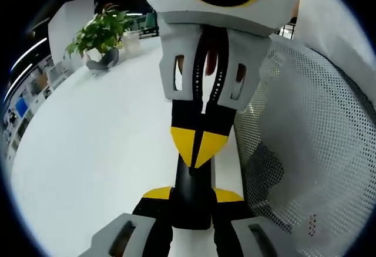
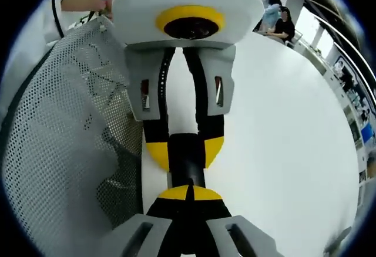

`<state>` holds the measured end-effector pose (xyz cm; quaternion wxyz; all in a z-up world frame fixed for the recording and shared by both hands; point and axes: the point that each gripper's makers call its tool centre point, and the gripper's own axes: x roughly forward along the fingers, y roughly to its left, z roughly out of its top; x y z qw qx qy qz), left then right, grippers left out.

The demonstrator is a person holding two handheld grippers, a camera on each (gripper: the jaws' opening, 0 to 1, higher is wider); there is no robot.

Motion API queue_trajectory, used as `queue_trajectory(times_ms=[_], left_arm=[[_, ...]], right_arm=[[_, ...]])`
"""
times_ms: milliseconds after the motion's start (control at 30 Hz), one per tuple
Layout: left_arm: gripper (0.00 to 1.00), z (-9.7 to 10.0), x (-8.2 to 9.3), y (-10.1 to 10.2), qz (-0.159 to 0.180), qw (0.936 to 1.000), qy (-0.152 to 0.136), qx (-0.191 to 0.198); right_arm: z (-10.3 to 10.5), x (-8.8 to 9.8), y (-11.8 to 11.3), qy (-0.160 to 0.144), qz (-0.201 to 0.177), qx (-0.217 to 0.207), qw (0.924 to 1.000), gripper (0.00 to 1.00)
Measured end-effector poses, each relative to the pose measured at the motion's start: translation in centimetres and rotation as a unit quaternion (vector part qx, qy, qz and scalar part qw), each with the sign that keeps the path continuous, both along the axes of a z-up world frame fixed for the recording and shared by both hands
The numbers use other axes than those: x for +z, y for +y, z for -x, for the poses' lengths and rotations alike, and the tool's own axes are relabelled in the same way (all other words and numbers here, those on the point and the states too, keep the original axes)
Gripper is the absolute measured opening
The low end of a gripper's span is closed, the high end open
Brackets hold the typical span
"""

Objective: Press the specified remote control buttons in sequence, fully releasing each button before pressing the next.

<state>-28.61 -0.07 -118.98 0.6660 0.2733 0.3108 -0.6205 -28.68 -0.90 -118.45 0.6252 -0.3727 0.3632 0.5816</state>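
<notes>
The left gripper [image 1: 194, 201] clamps one end of the black remote [image 1: 192, 195] above the white table [image 1: 88, 151], steadying it (presumably for pressing). The right gripper [image 2: 187, 193], jaws closed, has its tips against the remote's other end.

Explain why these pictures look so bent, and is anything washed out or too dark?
Left gripper view: the fisheye lens bows the white table; the black remote is too dark to show buttons. Right gripper view: the mesh chair curves likewise, and the white table is evenly bright, nearly featureless.
</notes>
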Motion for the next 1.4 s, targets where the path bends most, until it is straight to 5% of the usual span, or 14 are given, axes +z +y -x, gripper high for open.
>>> queue_trajectory(times_ms=[667,833,1100,1400], left_arm=[[0.24,0.05,0.04,0.01,-0.015,0.9999,0.0,-0.009],[0.24,0.05,0.05,0.03,-0.011,0.9999,-0.001,-0.007],[0.24,0.01,0.01,0.0,-0.006,1.0,0.001,-0.002],[0.24,0.03,0.02,0.0,-0.007,1.0,-0.001,-0.003]], right_arm=[[0.29,0.2,0.65,-0.005,0.0,0.021,0.9998,0.0],[0.43,0.03,0.79,-0.031,0.026,0.058,0.9975,0.0],[0.25,-0.06,0.84,-0.024,0.043,0.052,0.9974,0.0],[0.14,0.24,0.63,0.01,-0.011,0.024,0.9996,0.0]])
